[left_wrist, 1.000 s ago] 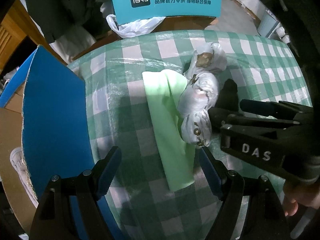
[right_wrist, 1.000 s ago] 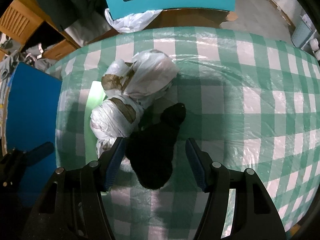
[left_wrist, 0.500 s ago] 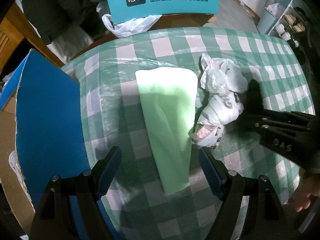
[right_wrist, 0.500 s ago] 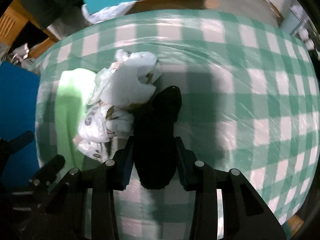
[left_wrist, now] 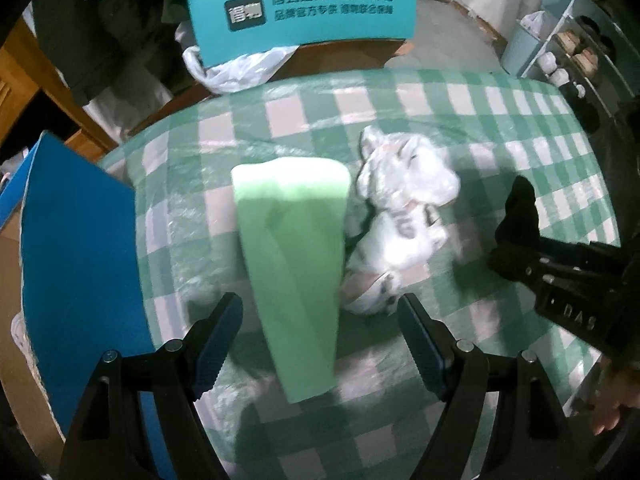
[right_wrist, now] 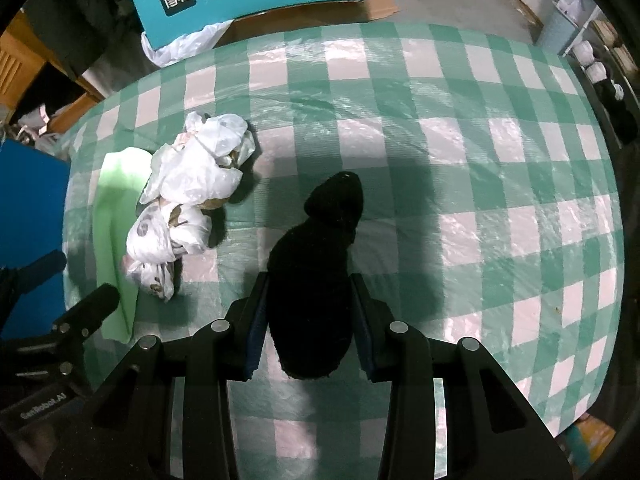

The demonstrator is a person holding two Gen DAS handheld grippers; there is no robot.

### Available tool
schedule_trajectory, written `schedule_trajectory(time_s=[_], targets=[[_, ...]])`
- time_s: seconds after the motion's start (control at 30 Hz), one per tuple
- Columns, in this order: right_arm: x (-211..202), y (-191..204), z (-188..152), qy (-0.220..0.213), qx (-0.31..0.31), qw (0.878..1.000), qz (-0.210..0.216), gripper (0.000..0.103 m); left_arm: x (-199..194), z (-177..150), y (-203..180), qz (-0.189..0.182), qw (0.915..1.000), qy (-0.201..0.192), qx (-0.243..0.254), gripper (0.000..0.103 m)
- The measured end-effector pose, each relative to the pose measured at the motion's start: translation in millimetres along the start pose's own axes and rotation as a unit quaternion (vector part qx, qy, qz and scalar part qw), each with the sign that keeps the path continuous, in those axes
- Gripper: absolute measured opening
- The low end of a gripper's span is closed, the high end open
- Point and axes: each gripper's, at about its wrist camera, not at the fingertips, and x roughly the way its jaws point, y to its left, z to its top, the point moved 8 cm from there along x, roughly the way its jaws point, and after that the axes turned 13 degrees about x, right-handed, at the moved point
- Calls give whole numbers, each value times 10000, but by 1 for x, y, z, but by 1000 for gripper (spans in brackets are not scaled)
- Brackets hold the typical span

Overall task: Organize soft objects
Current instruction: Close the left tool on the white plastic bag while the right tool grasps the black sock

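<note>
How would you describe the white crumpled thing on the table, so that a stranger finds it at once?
Start from the table with the green and white checked cloth. On its left part lies a pale green foam sheet, and against that sheet's right edge sits the crumpled white plastic bag bundle. It is the only white, wrinkled, shiny thing there; the foam is flat and green, and the black soft object is dark and fuzzy.

Foam sheet (left_wrist: 292, 264) left of bag bundle (left_wrist: 404, 216), apparently touching, on tablecloth (right_wrist: 460, 128).

Both cameras ride on the hand-held tools, looking steeply down, close over the checked table (left_wrist: 400, 104). Each view shares the green foam sheet (left_wrist: 292, 264) and crumpled white bags (right_wrist: 192, 184).
</note>
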Motion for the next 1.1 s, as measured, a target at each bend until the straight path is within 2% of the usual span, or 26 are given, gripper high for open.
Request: schedule_trajectory(time_s=[0.23,0.37,0.67,0.73,0.77,0.83,0.9,1.1], targets=[[-11,-15,3,-92,79,9999,4,37,2,24,-21,-81,9996,-151,221,81],[-18,-27,2,-115,178,9998,35,37,11,33,-34,-6,9989,-85,451,81],[-18,-27,5,-125,310,9994,71,37,35,37,-40,-62,9989,76,468,80],[-18,-27,5,-120,320,9994,72,37,36,37,-41,-61,9988,89,487,73],[-18,-28,4,-115,329,9994,76,37,38,38,-41,-73,9987,122,499,63],[-16,-27,5,-108,333,9994,76,37,40,38,-41,-92,9985,180,507,55],[-16,-26,4,-103,338,9993,76,37,39,39,-42,-104,9984,150,542,42],[-17,-26,3,-105,319,9994,72,37,36,38,-47,-114,9977,116,663,35]])
